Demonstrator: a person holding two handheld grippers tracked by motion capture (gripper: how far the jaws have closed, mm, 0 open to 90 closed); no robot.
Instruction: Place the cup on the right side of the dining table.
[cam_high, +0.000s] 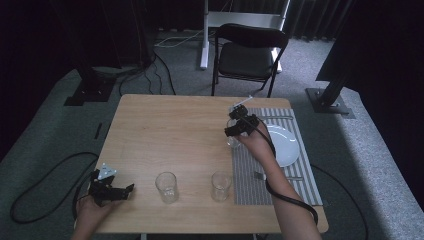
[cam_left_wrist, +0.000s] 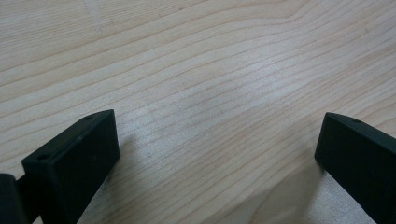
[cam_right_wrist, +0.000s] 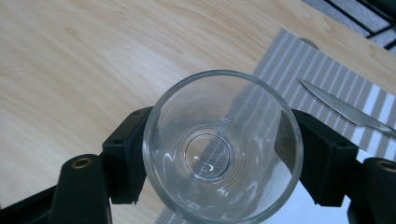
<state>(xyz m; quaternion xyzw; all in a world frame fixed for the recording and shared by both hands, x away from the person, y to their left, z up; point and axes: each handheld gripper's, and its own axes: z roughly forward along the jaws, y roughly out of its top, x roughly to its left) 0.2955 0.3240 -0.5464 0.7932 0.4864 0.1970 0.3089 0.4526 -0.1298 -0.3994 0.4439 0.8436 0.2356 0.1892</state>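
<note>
A clear empty drinking glass is clamped between the black jaws of my right gripper, seen from above its rim. In the high view that gripper holds the glass at the left edge of a grey striped placemat, beside a white plate. My left gripper rests near the table's front left corner. Its jaws stand wide apart over bare wood, with nothing between them.
Two more empty glasses stand near the front edge of the wooden table. A knife lies on the mat behind the plate, a fork in front of it. A black chair stands beyond the table.
</note>
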